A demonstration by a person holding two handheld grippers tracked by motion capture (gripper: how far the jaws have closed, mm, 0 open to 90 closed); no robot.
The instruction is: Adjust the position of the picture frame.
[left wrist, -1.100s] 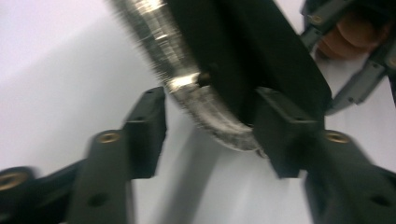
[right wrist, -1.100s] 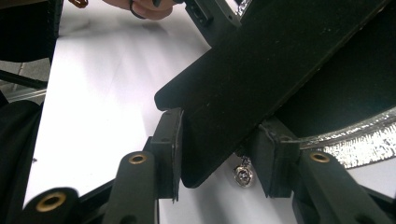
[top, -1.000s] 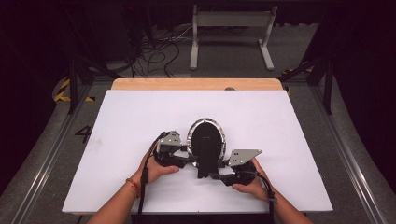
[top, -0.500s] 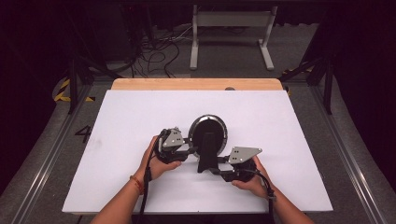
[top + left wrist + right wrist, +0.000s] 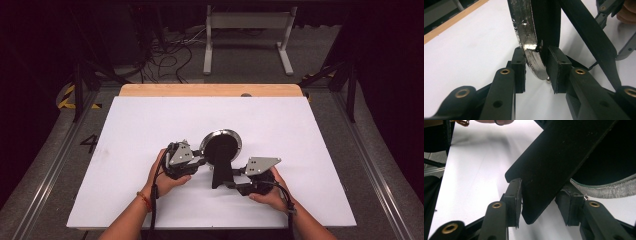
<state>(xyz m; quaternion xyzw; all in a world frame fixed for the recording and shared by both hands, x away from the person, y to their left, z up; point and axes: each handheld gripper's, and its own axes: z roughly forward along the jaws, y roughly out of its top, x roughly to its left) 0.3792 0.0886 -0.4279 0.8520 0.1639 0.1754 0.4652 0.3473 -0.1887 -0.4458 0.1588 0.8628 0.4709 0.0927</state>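
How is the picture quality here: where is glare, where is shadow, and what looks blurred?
High view: white table evenly bright, surroundings very dark. Left gripper view: glare on the pan's metal rim, nearest jaw parts soft. Right gripper view: the pan's handle is featureless black, with a grey shadow beside it on the table.

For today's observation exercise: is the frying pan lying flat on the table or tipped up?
Tipped up. The frying pan stands on edge, its metal rim between the left gripper pads, while the right gripper clamps the black handle.
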